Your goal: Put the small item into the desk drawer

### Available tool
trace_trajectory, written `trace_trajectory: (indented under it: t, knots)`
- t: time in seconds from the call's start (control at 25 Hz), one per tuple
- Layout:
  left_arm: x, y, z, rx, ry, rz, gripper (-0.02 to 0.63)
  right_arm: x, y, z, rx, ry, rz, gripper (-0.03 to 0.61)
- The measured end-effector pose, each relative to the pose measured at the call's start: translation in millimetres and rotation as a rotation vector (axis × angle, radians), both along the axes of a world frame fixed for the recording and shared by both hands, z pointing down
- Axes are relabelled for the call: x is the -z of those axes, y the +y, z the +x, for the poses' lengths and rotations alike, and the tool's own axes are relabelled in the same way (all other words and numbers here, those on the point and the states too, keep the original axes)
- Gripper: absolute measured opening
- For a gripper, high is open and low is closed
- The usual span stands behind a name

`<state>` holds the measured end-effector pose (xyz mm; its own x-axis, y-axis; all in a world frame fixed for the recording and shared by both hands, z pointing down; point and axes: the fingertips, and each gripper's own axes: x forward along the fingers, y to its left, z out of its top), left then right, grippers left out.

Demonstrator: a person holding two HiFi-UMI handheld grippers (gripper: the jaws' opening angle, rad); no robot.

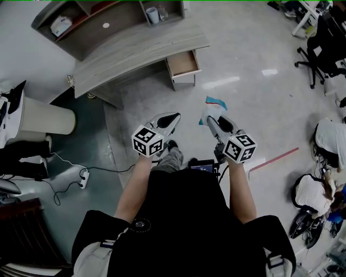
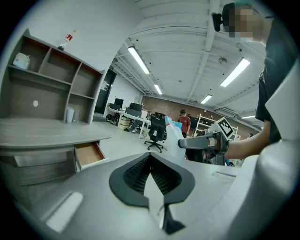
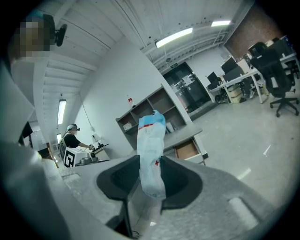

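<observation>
My right gripper (image 1: 212, 120) is shut on a small white packet (image 1: 210, 110) with a blue top and a red mark. In the right gripper view the packet (image 3: 151, 152) stands up between the jaws. My left gripper (image 1: 172, 118) is shut with nothing in it; its jaws (image 2: 151, 171) meet in the left gripper view. Ahead stands a grey curved desk (image 1: 130, 54) with its drawer (image 1: 183, 63) pulled open and showing a bare brown bottom. The drawer (image 2: 88, 153) lies left of centre in the left gripper view and drawer (image 3: 187, 150) just right of the packet in the right one.
A shelf unit (image 1: 92, 16) with a white cup (image 1: 152, 14) sits on the desk's far side. A cylindrical bin (image 1: 46, 117) and a power strip (image 1: 84, 179) with cables lie at the left. Black office chairs (image 1: 324, 48) and bags (image 1: 313, 195) are at the right.
</observation>
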<state>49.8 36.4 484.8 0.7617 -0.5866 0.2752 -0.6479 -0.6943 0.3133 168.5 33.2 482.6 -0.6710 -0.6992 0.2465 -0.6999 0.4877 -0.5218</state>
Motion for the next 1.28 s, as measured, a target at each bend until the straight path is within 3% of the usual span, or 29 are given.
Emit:
trace_trajectory:
  t: [0.64, 1.28]
  knots:
    - [-8.9, -71.5, 10.5, -0.046, 0.057, -0.001, 0.002, -2.4, -58.8, 6.0, -0.041, 0.050, -0.002, 0.143]
    - [-8.5, -167.9, -10.6, -0.079, 0.092, -0.012, 0.002, -0.9, -149.3, -23.5, -0.053, 0.081, -0.017, 0.143]
